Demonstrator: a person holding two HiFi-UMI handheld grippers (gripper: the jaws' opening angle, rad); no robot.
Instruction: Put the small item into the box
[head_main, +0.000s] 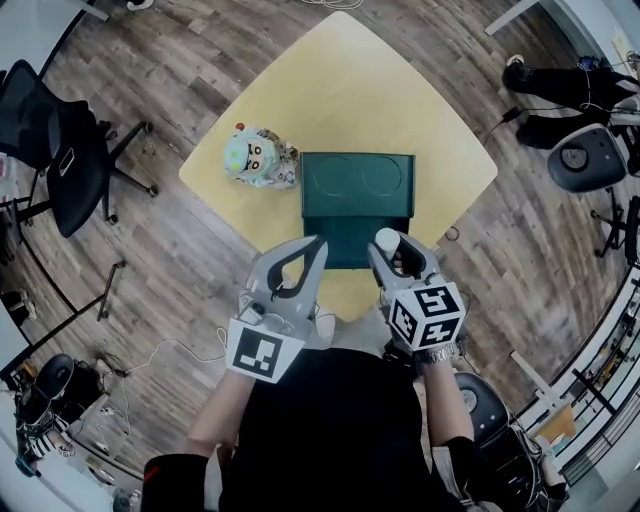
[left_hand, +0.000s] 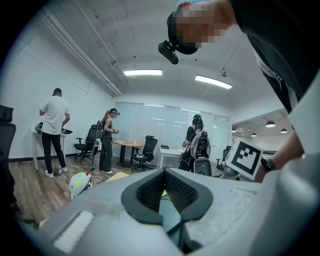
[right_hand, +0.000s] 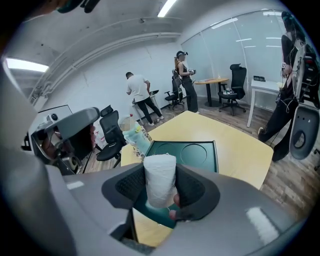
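2 tongs hang at the near edge of the green box (head_main: 335, 195). The right gripper (head_main: 392, 250) pinches a white roll (right_hand: 160, 177) upright between wide-set jaws, just above the box's near part, so the carry looks nearly over. Next: lower it inside, then release. The left gripper (head_main: 316, 248) has its jaws pressed together on nothing.

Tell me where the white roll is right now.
The white roll is clamped in the right claw, by the near right corner of the green box at the head view's centre.
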